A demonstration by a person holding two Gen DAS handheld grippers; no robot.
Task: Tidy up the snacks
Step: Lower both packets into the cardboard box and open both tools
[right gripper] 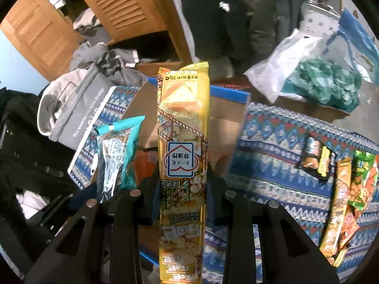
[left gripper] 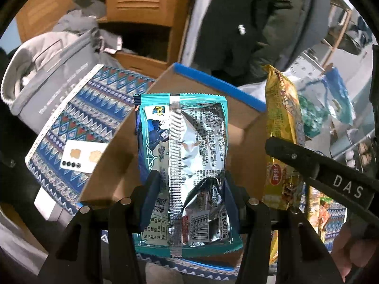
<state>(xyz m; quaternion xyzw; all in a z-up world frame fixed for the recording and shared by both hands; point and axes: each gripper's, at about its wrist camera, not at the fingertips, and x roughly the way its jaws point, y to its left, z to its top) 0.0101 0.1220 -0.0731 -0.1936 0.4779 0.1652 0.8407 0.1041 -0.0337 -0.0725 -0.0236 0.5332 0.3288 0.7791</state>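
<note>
My left gripper (left gripper: 189,187) is shut on a teal and silver snack packet (left gripper: 182,156), held back side up above an open cardboard box (left gripper: 113,165) with blue edge strips. My right gripper (right gripper: 181,184) is shut on a long yellow snack packet (right gripper: 182,127), held upright over the same box (right gripper: 227,123). The yellow packet (left gripper: 281,139) and the right gripper's arm show at the right of the left wrist view. The teal packet (right gripper: 118,153) shows at the left of the right wrist view.
A patterned blue cloth (right gripper: 279,142) covers the table. Several more snack packets (right gripper: 341,184) lie on it at the right. A white phone (left gripper: 80,156) lies left of the box. A grey bag (left gripper: 45,71), a clear bag of green items (right gripper: 319,82) and wooden cabinets stand behind.
</note>
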